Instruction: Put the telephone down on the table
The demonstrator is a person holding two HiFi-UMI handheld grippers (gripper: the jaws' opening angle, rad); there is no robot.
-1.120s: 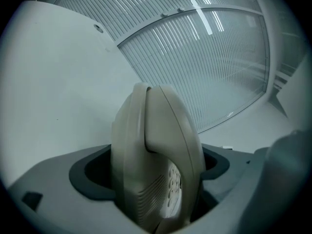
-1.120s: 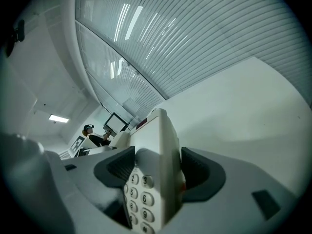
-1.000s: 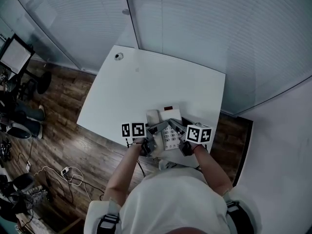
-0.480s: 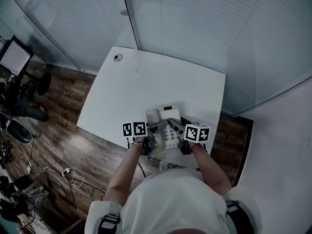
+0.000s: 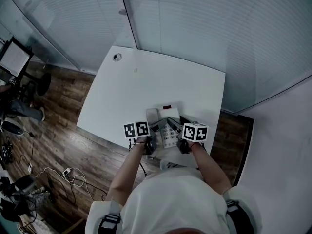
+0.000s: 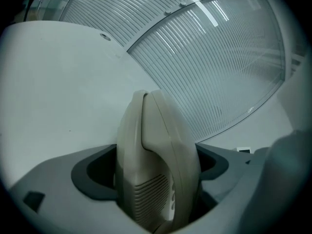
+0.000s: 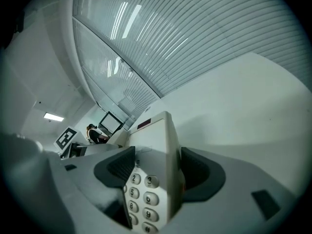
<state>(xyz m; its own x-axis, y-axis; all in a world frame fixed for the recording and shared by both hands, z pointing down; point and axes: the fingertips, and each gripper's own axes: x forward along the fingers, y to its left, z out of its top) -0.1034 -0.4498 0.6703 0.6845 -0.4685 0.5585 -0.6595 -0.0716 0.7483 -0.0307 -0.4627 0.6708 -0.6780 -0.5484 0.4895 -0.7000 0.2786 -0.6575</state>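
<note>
Telephone is pinched by both tools: handset between left gripper jaws, keypad edge between right gripper jaws; stiff, smooth plastic is judged slippery.

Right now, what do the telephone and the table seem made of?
Telephone: likely moulded plastic, off-white, satin finish; a seam and a slotted grille show on its handset. Table: smooth plain white top with no grain, perhaps laminate or painted board; core unseen.
</note>
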